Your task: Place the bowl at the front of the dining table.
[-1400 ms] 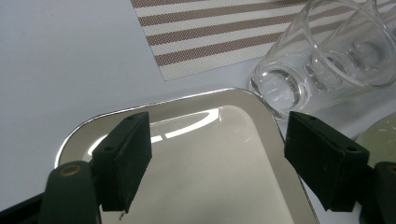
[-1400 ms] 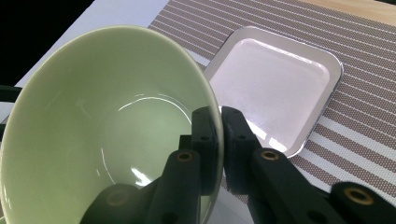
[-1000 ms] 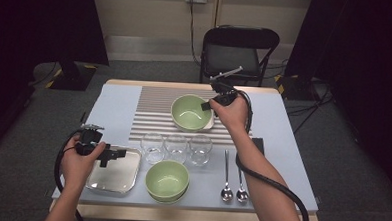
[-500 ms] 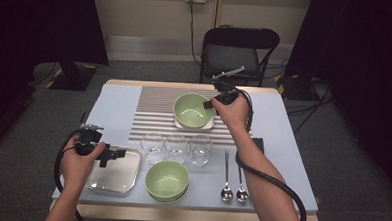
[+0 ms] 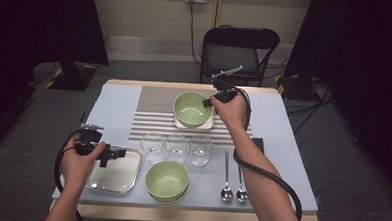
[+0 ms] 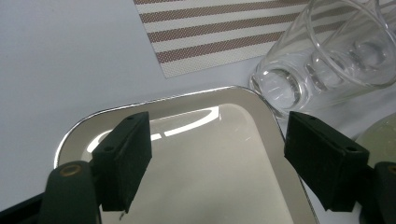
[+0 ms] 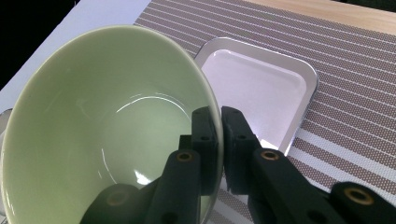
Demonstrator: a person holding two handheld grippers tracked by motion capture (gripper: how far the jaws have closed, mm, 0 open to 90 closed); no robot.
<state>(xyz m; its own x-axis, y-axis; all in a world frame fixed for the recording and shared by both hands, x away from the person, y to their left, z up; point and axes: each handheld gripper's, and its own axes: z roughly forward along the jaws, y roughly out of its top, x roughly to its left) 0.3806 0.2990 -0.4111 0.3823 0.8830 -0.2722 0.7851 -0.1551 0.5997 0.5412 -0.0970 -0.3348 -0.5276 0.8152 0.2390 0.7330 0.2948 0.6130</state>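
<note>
While pinching bowl (image 7: 93,140): jaws (shut)

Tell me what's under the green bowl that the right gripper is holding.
A small silver square tray on the striped placemat lies below the pale green ceramic bowl, gripped at its rim by the right gripper. The bowl hides the tray's near-left part.

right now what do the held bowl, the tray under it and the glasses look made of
Bowl: probably glazed ceramic, pale green with glossy highlights and a thin rim, clamped by the right gripper.
Tray: looks like polished metal, with a bright mirror-like rim.
Glasses: clear glass or hard plastic, see-through with thick bases.
</note>
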